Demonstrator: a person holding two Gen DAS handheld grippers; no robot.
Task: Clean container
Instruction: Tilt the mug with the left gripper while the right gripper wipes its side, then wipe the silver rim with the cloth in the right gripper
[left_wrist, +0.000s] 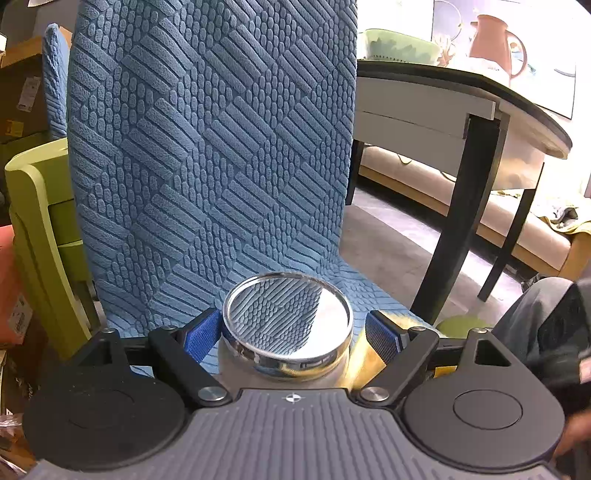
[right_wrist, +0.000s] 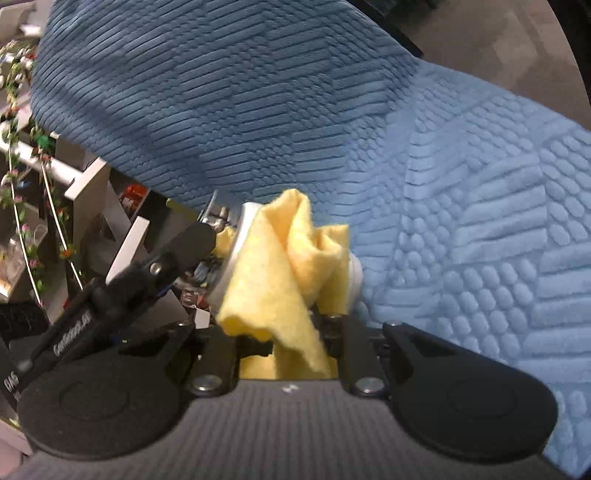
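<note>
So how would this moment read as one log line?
left gripper: shut on round shiny metal container | right gripper: shut on crumpled yellow cloth | cloth against container

Domestic living or dining room: a chair in a blue textured slipcover (left_wrist: 207, 147), a dining surface (left_wrist: 461, 96) bearing a terracotta jug (left_wrist: 493, 42), a tan sofa (left_wrist: 461, 206), and shelving hung with artificial flower vines (right_wrist: 22, 166).
</note>
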